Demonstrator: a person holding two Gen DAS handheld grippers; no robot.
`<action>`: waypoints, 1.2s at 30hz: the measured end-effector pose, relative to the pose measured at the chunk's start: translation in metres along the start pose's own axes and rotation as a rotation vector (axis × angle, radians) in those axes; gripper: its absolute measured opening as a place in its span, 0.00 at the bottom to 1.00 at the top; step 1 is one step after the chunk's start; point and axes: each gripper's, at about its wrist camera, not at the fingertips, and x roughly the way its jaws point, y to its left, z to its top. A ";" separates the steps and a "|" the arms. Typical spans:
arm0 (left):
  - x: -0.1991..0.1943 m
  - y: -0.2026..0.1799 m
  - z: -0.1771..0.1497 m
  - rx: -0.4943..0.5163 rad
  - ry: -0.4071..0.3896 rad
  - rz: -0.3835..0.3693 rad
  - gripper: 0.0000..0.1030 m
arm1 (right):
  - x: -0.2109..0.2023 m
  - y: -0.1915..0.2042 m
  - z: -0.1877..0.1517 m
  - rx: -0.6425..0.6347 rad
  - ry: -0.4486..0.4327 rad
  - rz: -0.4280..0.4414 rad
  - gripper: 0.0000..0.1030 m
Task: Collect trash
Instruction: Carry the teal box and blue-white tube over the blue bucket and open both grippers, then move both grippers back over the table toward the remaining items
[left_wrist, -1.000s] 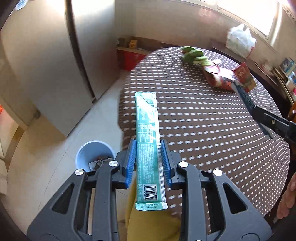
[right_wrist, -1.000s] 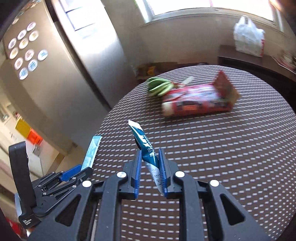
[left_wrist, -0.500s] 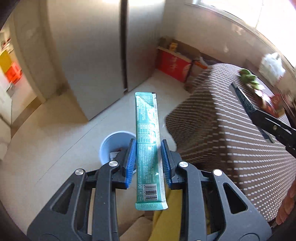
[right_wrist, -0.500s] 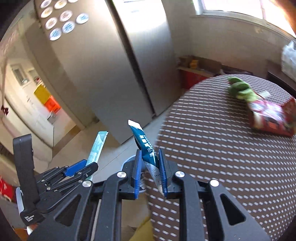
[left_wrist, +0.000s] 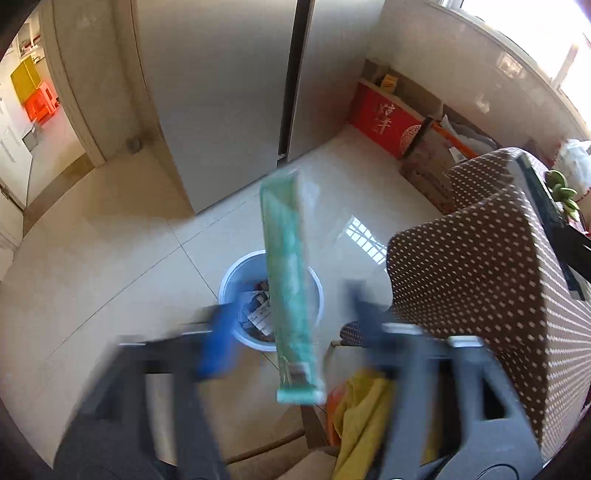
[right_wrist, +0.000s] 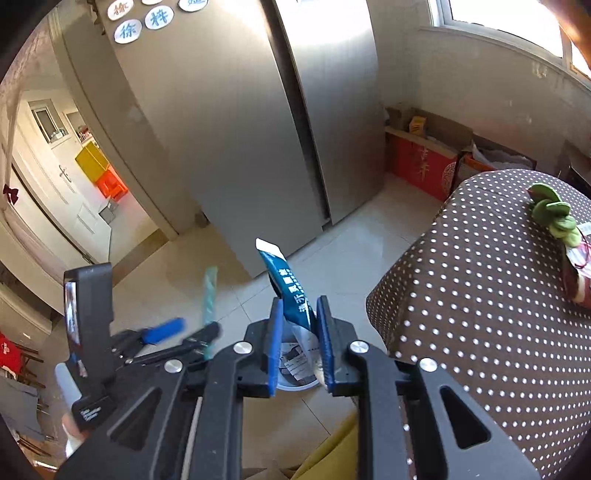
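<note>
1. A pale tiled kitchen floor (left_wrist: 110, 236) runs before a steel refrigerator (left_wrist: 229, 92), beside a tabletop under a brown dotted cloth (right_wrist: 491, 302).
2. A small white round bin (left_wrist: 236, 273) stands on the floor and holds crumpled wrappers.
3. The left tongs (left_wrist: 288, 328) are spread wide and blurred; the long green wrapper (left_wrist: 290, 291) hangs between them over the bin, touching neither pad.
4. The right tongs (right_wrist: 300, 347) pinch a dark blue wrapper (right_wrist: 290, 291) with white print, upright above the bin.

A long green foil wrapper (left_wrist: 291, 291) hangs upright over a round white trash bin (left_wrist: 229, 291) on the floor. A crumpled blue-and-white sachet (right_wrist: 291, 291) stands tilted above the bin.
</note>
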 end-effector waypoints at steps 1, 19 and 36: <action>0.002 0.002 0.001 -0.006 -0.008 0.002 0.71 | 0.005 0.002 0.001 0.001 0.007 -0.005 0.18; 0.000 0.077 -0.014 -0.131 0.005 0.123 0.71 | 0.113 0.075 -0.003 -0.122 0.175 -0.012 0.58; -0.028 0.060 -0.022 -0.079 -0.064 0.132 0.72 | 0.092 0.068 -0.019 -0.115 0.194 0.000 0.67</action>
